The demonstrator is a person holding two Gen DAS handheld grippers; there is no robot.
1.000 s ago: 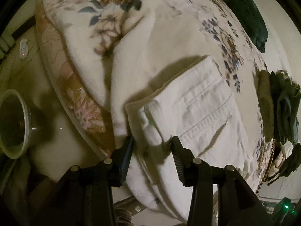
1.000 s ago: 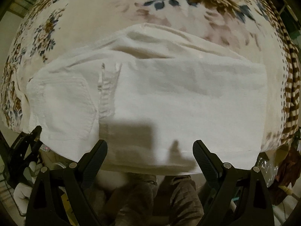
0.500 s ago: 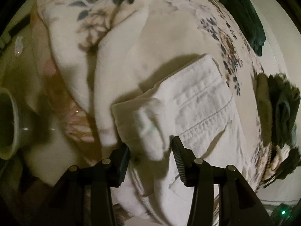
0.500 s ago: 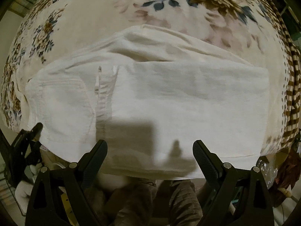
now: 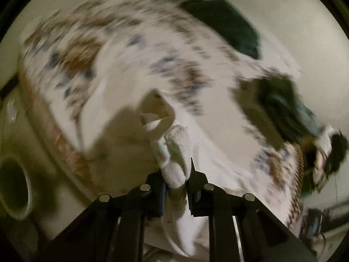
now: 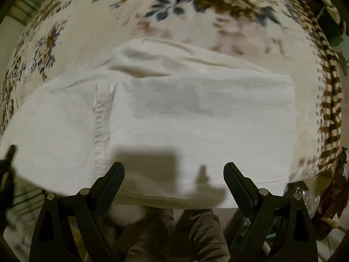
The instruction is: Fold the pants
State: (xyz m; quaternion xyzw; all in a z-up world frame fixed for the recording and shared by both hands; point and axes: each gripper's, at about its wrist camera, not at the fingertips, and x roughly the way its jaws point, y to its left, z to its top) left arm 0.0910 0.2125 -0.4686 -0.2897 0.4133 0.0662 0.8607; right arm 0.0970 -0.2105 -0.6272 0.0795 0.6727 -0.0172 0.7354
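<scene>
The white pants point(image 6: 196, 113) lie folded across a floral bedspread point(image 6: 196, 21), reaching to its near edge. My right gripper point(image 6: 173, 167) hovers open over that near edge, nothing between its fingers, pointing straight down. In the blurred left wrist view, my left gripper point(image 5: 176, 172) is closing its jaws on a bunched corner of the white pants point(image 5: 174, 144). The pads press on the cloth and the corner is lifted off the bed. A dark blurred shape at the left edge of the right wrist view may be the left gripper point(image 6: 8, 159).
Dark green garments point(image 5: 229, 21) and a second dark heap point(image 5: 283, 104) lie on the far side of the bedspread point(image 5: 130, 43). A round bin point(image 5: 13, 185) stands on the floor at left. A person's legs point(image 6: 174, 235) are below the bed edge. Brown striped trim point(image 6: 331, 109) runs along the right.
My left gripper has gone from open around the pants' corner to shut on it, and has risen and rolled, pulling the cloth up. The right gripper has drifted slightly and remains open.
</scene>
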